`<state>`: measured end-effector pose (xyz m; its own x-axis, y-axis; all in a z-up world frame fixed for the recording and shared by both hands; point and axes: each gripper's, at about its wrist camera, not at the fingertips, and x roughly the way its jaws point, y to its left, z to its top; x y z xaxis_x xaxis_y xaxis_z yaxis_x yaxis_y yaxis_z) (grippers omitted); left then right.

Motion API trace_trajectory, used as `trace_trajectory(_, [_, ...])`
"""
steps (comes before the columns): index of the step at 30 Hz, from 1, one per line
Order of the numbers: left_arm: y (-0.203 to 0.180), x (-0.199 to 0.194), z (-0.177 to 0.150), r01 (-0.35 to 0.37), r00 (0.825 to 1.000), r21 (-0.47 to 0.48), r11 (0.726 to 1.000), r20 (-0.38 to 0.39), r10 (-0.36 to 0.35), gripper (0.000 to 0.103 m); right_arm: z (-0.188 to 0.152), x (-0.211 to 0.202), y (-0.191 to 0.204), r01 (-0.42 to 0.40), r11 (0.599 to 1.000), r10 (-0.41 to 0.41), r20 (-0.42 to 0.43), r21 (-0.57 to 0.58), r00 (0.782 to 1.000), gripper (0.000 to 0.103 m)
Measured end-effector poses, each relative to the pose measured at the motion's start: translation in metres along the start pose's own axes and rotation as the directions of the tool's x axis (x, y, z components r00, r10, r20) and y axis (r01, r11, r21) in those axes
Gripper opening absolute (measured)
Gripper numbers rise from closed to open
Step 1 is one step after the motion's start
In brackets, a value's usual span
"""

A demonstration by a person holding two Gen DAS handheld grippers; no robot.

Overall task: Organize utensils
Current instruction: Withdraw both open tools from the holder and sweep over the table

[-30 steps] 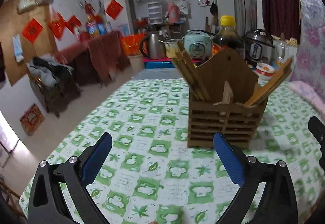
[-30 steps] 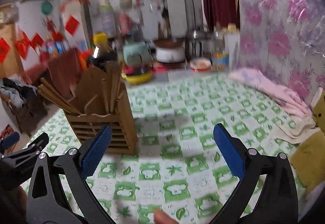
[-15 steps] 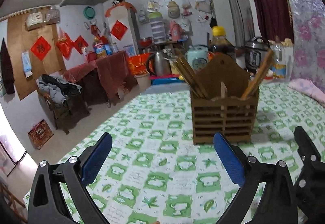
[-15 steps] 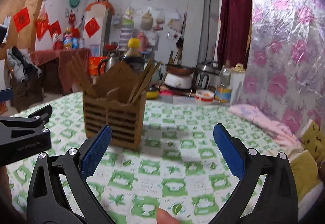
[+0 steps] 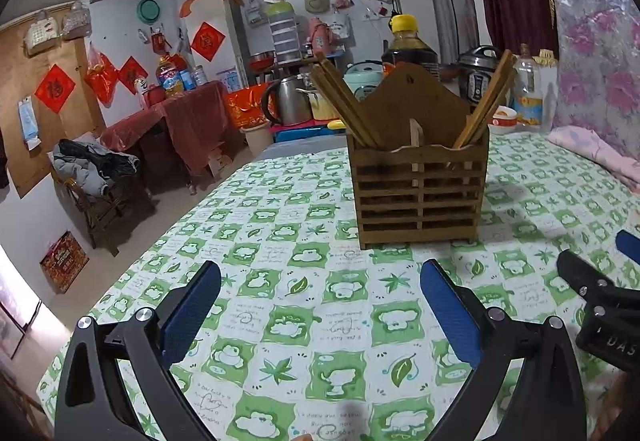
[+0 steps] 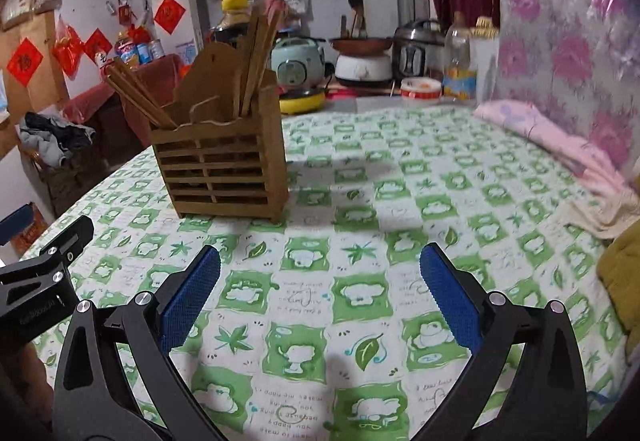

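A slatted wooden utensil holder (image 5: 418,189) stands on the green-and-white checked tablecloth (image 5: 304,305). Wooden chopsticks lean out of its left compartment (image 5: 340,97) and its right compartment (image 5: 486,101). The holder also shows in the right wrist view (image 6: 224,165), ahead and to the left. My left gripper (image 5: 320,301) is open and empty, low over the cloth in front of the holder. My right gripper (image 6: 320,293) is open and empty, to the right of the left one. Each gripper's tip shows at the edge of the other's view.
A dark sauce bottle (image 5: 408,49), a kettle (image 5: 288,101), rice cookers (image 6: 300,61) and a small bowl (image 6: 420,87) stand behind the table's far edge. Pink and yellow cloths (image 6: 560,145) lie along the right side by the flowered wall. The table's left edge drops to the floor.
Both grippers have pulled back and levelled; the holder now sits farther ahead. The right gripper's view swung so the holder moved to its left.
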<state>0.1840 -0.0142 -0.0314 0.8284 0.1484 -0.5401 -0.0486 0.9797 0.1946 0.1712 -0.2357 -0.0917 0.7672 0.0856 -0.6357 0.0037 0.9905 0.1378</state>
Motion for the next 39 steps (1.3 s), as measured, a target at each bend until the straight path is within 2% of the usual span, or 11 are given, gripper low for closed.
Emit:
trace_trajectory(3, [0.0,0.0,0.001,-0.002,1.0,0.003,1.0,-0.002,0.002,0.098,-0.005,0.019,0.008,-0.079,0.997,0.075,-0.138,-0.021,0.988,0.097])
trace_trajectory(6, [0.0,0.015,-0.002,0.031,0.996,0.001,1.0,-0.085,-0.03,0.098,-0.01,0.038,0.007,-0.042,0.999,0.037,-0.255,-0.01,0.966,0.097])
trace_trajectory(8, [-0.002,0.037,-0.006,0.083,0.973,-0.001,0.997,-0.214,-0.081,0.098,-0.012,0.043,0.003,-0.034,0.999,0.037,-0.281,0.015,0.959,0.097])
trace_trajectory(10, [-0.004,0.06,-0.013,0.11,0.937,-0.009,0.994,-0.332,-0.106,0.098,-0.014,0.048,0.0,-0.018,1.0,0.024,-0.31,0.024,0.95,0.097])
trace_trajectory(12, [-0.006,0.072,-0.019,0.098,0.916,0.001,0.995,-0.391,-0.09,0.098,-0.017,0.053,0.001,-0.012,1.0,0.018,-0.346,0.021,0.938,0.097])
trace_trajectory(15, [-0.006,0.087,-0.026,0.107,0.88,-0.009,0.994,-0.465,-0.098,0.099,-0.017,0.055,0.003,0.002,1.0,-0.002,-0.356,0.0,0.934,0.097])
trace_trajectory(18, [0.004,0.095,-0.029,0.136,0.857,-0.084,0.987,-0.49,-0.16,0.099,-0.018,0.059,0.01,0.023,0.998,-0.041,-0.375,-0.054,0.926,0.098])
trace_trajectory(25, [0.008,0.093,-0.031,0.109,0.863,-0.11,0.988,-0.483,-0.149,0.099,-0.016,0.064,0.013,0.047,0.997,-0.067,-0.389,-0.061,0.919,0.098])
trace_trajectory(32, [0.006,0.096,-0.031,0.145,0.848,-0.093,0.985,-0.501,-0.172,0.099,-0.015,0.065,0.014,0.049,0.997,-0.066,-0.394,-0.053,0.917,0.098])
trace_trajectory(37, [0.006,0.092,-0.022,0.116,0.87,-0.078,0.99,-0.473,-0.139,0.098,-0.013,0.067,0.015,0.043,0.997,-0.066,-0.402,-0.065,0.913,0.098])
trace_trajectory(39, [0.008,0.093,-0.012,0.111,0.871,-0.088,0.99,-0.47,-0.14,0.098,-0.009,0.07,0.012,0.042,0.998,-0.059,-0.423,-0.049,0.904,0.098])
